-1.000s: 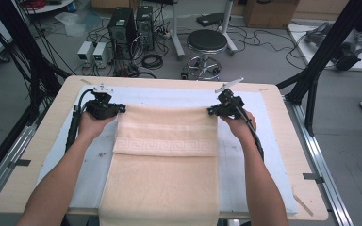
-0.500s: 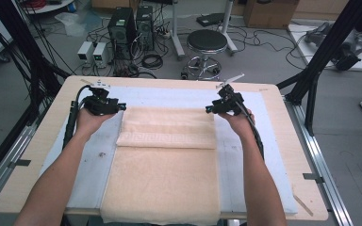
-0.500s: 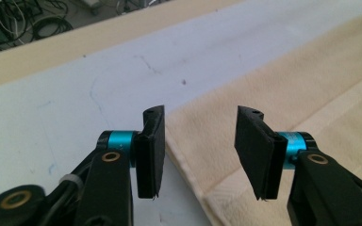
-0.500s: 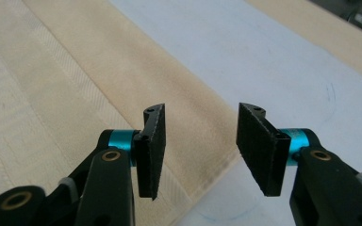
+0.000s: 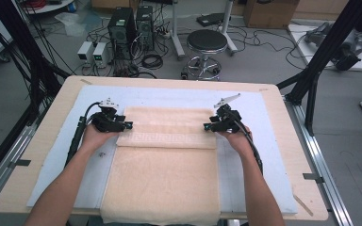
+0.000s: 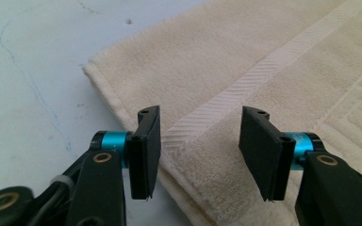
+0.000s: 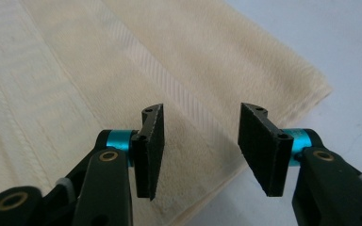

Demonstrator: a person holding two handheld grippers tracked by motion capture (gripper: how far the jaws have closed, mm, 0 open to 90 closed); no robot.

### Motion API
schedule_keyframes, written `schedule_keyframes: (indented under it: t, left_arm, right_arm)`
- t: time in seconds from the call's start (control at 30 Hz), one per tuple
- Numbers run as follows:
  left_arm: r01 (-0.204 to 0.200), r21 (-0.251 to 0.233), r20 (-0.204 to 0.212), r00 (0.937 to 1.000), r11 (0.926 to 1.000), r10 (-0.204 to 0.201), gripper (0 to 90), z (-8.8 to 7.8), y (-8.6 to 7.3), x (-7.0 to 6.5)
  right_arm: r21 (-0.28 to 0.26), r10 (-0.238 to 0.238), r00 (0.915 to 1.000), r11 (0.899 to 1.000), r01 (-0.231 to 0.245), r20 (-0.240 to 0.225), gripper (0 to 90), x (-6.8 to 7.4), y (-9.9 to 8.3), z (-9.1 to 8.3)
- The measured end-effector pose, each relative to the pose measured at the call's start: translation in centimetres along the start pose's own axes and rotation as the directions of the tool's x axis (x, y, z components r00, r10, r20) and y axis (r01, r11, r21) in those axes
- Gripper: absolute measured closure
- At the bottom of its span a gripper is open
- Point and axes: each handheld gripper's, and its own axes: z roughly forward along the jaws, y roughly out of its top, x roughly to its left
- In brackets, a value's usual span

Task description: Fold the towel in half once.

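Observation:
A cream towel (image 5: 165, 179) lies lengthwise on the pale blue mat (image 5: 259, 155), its far end folded back over itself as a flap (image 5: 167, 128) with a patterned band. My left gripper (image 5: 125, 126) sits at the flap's left edge and my right gripper (image 5: 208, 127) at its right edge. The jaws of both have just been opening. In the left gripper view the left gripper (image 6: 199, 150) hovers open over the towel's corner (image 6: 245, 56), with nothing pinched. The right gripper (image 7: 200, 148) likewise stands open above the other corner (image 7: 99, 61).
The mat covers a wooden table (image 5: 52, 122). Beyond its far edge stand a round stool (image 5: 206, 42), computer towers (image 5: 129, 28) and loose cables on the floor. Black frame posts (image 5: 320, 61) rise at both sides.
Both grippers were shut on the towel's folded edge a second ago. They have let go, opened and sunk toward the table, and the flap now lies flat.

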Motion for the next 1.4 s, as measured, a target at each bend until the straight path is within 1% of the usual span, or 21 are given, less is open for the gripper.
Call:
schedule_keyframes:
  t: [0.03,0.07,0.1,0.17,0.2,0.27,0.33,0.4,0.5,0.6,0.77,0.8,0.87,0.9,0.97,1.0,1.1,1.13,1.27,1.33,1.4]
  left_arm:
    - [-0.006,0.008,-0.004,1.0,1.0,0.006,51.6,0.0,-0.1,-0.1]
    - [-0.004,-0.003,-0.005,1.0,1.0,0.004,52.3,0.1,-0.3,-0.1]
    - [-0.007,-0.004,-0.006,1.0,1.0,0.007,53.7,0.0,-0.4,-0.1]
    - [-0.017,0.005,-0.004,0.9998,0.9998,0.017,59.7,0.1,-0.7,-0.2]
    - [-0.021,-0.002,-0.012,0.9997,0.9998,0.021,61.0,0.1,-0.8,-0.4]
    - [-0.018,-0.001,-0.023,0.9996,0.9998,0.018,63.6,0.2,-0.8,-0.5]
    - [-0.016,0.003,-0.035,0.9993,0.9999,0.016,66.0,0.2,-0.7,-0.7]
    - [-0.019,0.004,-0.034,0.9993,0.9998,0.019,72.0,0.2,-0.7,-0.8]
    - [-0.021,0.009,-0.039,0.999,0.9997,0.022,79.6,0.1,-0.6,-1.0]
    - [-0.027,0.006,-0.037,0.9989,0.9996,0.027,84.2,-0.2,-0.5,-1.0]
    - [-0.028,-0.006,-0.037,0.9989,0.9996,0.028,84.7,-0.5,-0.3,-1.1]
    - [-0.033,-0.006,-0.037,0.9988,0.9994,0.033,84.6,-0.6,-0.3,-1.2]
    - [-0.041,-0.018,-0.032,0.9987,0.999,0.04,84.6,-0.9,-0.2,-1.2]
    - [-0.036,-0.029,-0.034,0.9988,0.9989,0.035,84.6,-1.1,-0.1,-1.2]
    - [-0.034,-0.05,-0.028,0.9991,0.9982,0.032,84.7,-1.6,0.0,-1.1]
    - [-0.028,-0.059,-0.032,0.9991,0.9978,0.026,84.7,-1.8,0.1,-1.1]
    - [-0.031,-0.07,-0.022,0.9993,0.997,0.03,84.8,-2.5,0.2,-1.2]
    - [-0.033,-0.076,-0.022,0.9993,0.9966,0.032,84.9,-2.7,0.3,-1.3]
    - [-0.041,-0.108,-0.013,0.9991,0.9933,0.04,85.0,-3.8,0.5,-1.9]
    - [-0.063,-0.124,-0.009,0.998,0.9902,0.063,85.0,-4.6,0.5,-2.4]
    - [-0.074,-0.148,0.0,0.9972,0.9863,0.075,85.0,-5.5,0.3,-2.8]
  right_arm:
    - [0.004,-0.002,1.0,1.0,0.002,0.0,50.9,0.0,-0.1,0.2]
    - [0.01,-0.003,1.0,1.0,0.003,-0.001,51.1,0.1,-0.3,0.4]
    - [0.016,0.001,1.0,1.0,-0.001,-0.003,51.6,0.1,-0.3,0.6]
    - [0.017,-0.011,0.9999,1.0,0.011,0.011,54.4,0.2,-0.5,0.9]
    - [0.025,-0.006,1.0,1.0,0.005,0.006,56.6,0.2,-0.5,1.0]
    - [0.03,-0.005,1.0,1.0,0.005,0.006,62.5,0.4,-0.4,1.0]
    - [0.039,-0.015,0.9999,0.999,0.015,0.007,67.8,0.6,-0.3,1.1]
    - [0.046,-0.036,0.9993,0.998,0.036,0.011,74.0,0.8,-0.1,1.1]
    - [0.054,-0.05,0.9987,0.997,0.049,0.013,78.4,1.0,0.0,1.0]
    - [0.039,-0.046,0.999,0.998,0.046,0.001,82.4,1.0,0.1,0.6]
    - [0.022,-0.06,0.9982,0.998,0.06,-0.001,83.7,1.2,0.2,-0.2]
    - [0.015,-0.062,0.998,0.998,0.063,-0.01,83.8,1.2,0.2,-0.3]
    - [0.004,-0.051,0.9987,0.999,0.051,-0.011,83.8,1.1,0.2,-0.6]
    - [-0.003,-0.048,0.9987,0.999,0.048,-0.018,83.8,1.2,0.2,-0.8]
    - [-0.016,-0.052,0.9984,0.999,0.052,-0.021,83.8,1.3,0.3,-1.2]
    - [-0.032,-0.056,0.9981,0.998,0.055,-0.024,83.8,1.3,0.4,-1.4]
    - [-0.051,-0.067,0.9972,0.997,0.066,-0.032,83.7,1.5,0.4,-2.2]
    - [-0.057,-0.063,0.9974,0.997,0.061,-0.036,83.7,1.6,0.4,-2.4]
    - [-0.072,-0.091,0.995,0.993,0.088,-0.041,83.7,2.3,0.5,-3.6]
    - [-0.087,-0.107,0.9934,0.991,0.103,-0.042,83.6,2.9,0.4,-4.5]
    - [-0.104,-0.132,0.9902,0.987,0.126,-0.046,83.7,3.6,0.3,-5.4]
